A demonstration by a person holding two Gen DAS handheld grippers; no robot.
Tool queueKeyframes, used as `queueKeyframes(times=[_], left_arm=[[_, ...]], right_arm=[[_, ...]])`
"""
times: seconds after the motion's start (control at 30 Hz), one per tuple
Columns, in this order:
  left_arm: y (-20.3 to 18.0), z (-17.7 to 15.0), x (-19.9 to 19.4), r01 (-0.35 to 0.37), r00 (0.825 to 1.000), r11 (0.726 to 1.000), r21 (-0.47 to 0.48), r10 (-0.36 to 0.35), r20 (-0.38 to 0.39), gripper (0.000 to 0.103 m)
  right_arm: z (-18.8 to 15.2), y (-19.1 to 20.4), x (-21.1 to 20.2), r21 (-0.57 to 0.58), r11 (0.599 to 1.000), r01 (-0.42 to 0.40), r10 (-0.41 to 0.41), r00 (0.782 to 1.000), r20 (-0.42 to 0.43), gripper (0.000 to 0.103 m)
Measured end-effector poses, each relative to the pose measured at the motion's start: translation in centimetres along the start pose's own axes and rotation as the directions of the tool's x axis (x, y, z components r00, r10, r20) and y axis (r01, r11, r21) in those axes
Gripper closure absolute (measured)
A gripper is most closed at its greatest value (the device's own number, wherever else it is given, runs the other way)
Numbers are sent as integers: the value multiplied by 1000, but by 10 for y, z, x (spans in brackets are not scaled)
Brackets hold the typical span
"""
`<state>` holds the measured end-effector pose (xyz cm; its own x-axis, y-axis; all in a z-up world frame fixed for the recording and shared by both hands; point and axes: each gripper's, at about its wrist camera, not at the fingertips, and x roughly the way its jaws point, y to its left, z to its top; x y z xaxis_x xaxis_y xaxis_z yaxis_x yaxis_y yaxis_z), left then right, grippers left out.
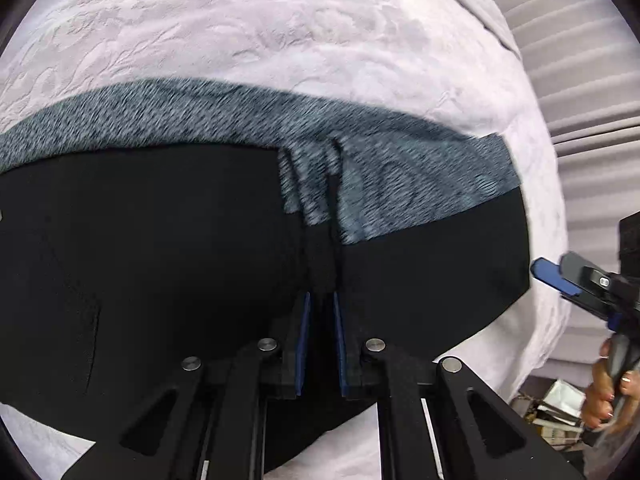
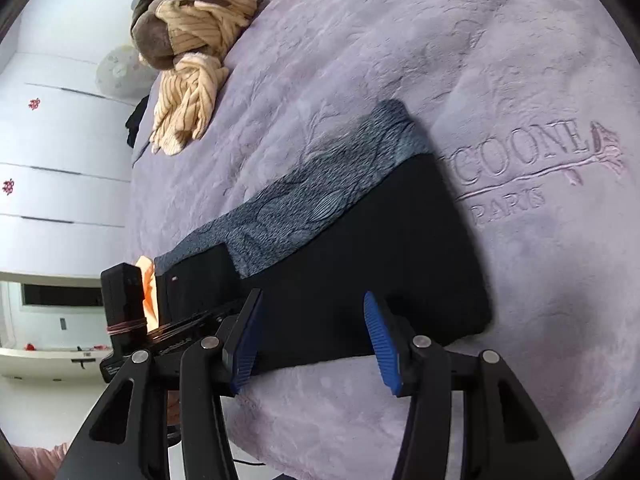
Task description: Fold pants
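Black pants (image 1: 160,260) with a mottled grey band (image 1: 200,120) spread flat on a lilac embossed bedspread (image 1: 280,32), taken here as the landmark.

Left gripper (image 1: 321,304) pitched steeply down onto the middle of the pants, close to where black cloth meets the grey band. Jaws all but shut, blue pads (image 1: 305,320) nearly parallel, a narrow ridge of black fabric pinched between them; pucker running from the pinch up into the grey band. Seen from the right wrist camera, only the dark rear body of that tool (image 2: 124,308) visible at the far end of the pants, with a patch of the holding hand behind it; its jaws not visible there.

Right gripper (image 2: 316,340) tilted down above the near edge of the pants, off the cloth. Jaws about half open, blue-ribbed fingers (image 2: 380,344) well apart, nothing between them and no pad pressing on fabric. From the left wrist camera, same tool (image 1: 560,276) hovering just past the short end of the pants, over the bedspread's edge, pointing in toward the garment; hand (image 1: 608,392) wrapped around its grip lower down, fingers curled.

Beyond the pants, well apart near the bedspread's far side, a heap of tan and brown striped cloth (image 2: 196,40). Just beside the pants on the bedspread, embossed lettering (image 2: 532,156).
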<state>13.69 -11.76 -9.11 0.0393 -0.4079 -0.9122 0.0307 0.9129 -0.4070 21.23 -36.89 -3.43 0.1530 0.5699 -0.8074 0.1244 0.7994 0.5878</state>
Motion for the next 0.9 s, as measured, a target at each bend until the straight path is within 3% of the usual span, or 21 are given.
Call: queueKeyframes(times=[0.07, 0.27, 0.5, 0.53, 0.57, 0.7, 0.77, 0.8, 0.83, 0.9], left_arm=[[1, -4, -2, 3, 1000, 1000, -12, -3, 22, 90], [-9, -12, -18, -117, 992, 993, 10, 116, 47, 89], [2, -27, -35, -197, 976, 980, -15, 198, 87, 89], [4, -29, -36, -207, 974, 978, -20, 208, 88, 89], [8, -31, -37, -216, 972, 976, -27, 218, 88, 89], [24, -40, -42, -230, 969, 971, -59, 234, 73, 89], [33, -44, -47, -238, 968, 968, -76, 243, 69, 60], [36, -46, -51, -239, 966, 967, -87, 245, 79, 28], [37, -48, -54, -238, 965, 967, -92, 246, 92, 17], [40, -52, -62, -240, 962, 966, -92, 249, 109, 17]], right_arm=[[-7, 14, 17, -19, 1000, -14, 13, 999, -52, 48], [-34, 28, 52, 73, 994, -82, 90, 989, -120, 40], [-36, 7, 65, 252, 958, -139, 151, 988, -29, 42], [-35, 8, 66, 242, 962, -129, 139, 990, -24, 62], [-34, 11, 68, 221, 970, -104, 114, 993, -34, 89], [-37, 21, 78, 176, 984, -31, 48, 995, -90, 92], [-41, 31, 78, 138, 990, -17, 32, 994, -107, 91], [-45, 37, 77, 113, 994, -7, 20, 993, -116, 89], [-47, 43, 76, 88, 996, 7, 4, 992, -123, 88], [-54, 58, 74, 21, 999, 39, -36, 991, -129, 88]])
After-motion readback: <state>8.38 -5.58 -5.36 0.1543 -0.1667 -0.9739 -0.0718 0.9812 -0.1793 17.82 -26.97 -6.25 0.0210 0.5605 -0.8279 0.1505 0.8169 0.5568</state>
